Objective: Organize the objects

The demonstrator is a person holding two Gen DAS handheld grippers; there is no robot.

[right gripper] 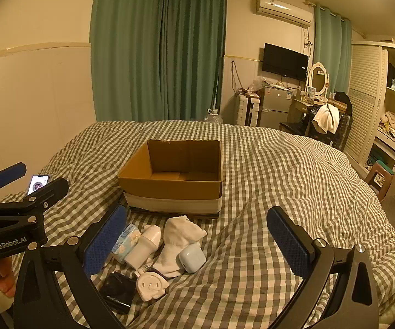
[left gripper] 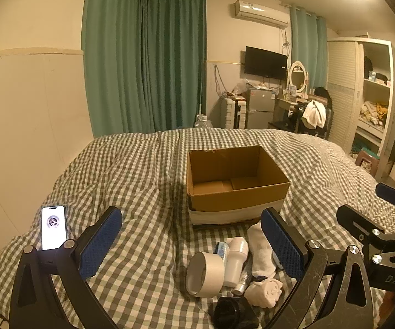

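Observation:
An open cardboard box [left gripper: 235, 181] stands empty on the checked bed, also in the right wrist view [right gripper: 172, 175]. In front of it lies a pile: a tape roll [left gripper: 204, 274], a white bottle [left gripper: 235, 260] [right gripper: 145, 246], a white sock [left gripper: 260, 249] [right gripper: 179, 240], a tissue pack [right gripper: 126, 242], a pale blue case [right gripper: 192, 259], a white pig figure [left gripper: 264, 292] [right gripper: 152, 286] and a black object [left gripper: 234, 314] [right gripper: 118, 288]. My left gripper [left gripper: 192, 242] is open and empty above the pile. My right gripper [right gripper: 197, 244] is open and empty, right of the pile.
A lit phone [left gripper: 53, 227] lies on the bed at the left, also in the right wrist view [right gripper: 37, 183]. A wall runs along the left. A wardrobe [right gripper: 383, 104], desk and fridge stand beyond the bed.

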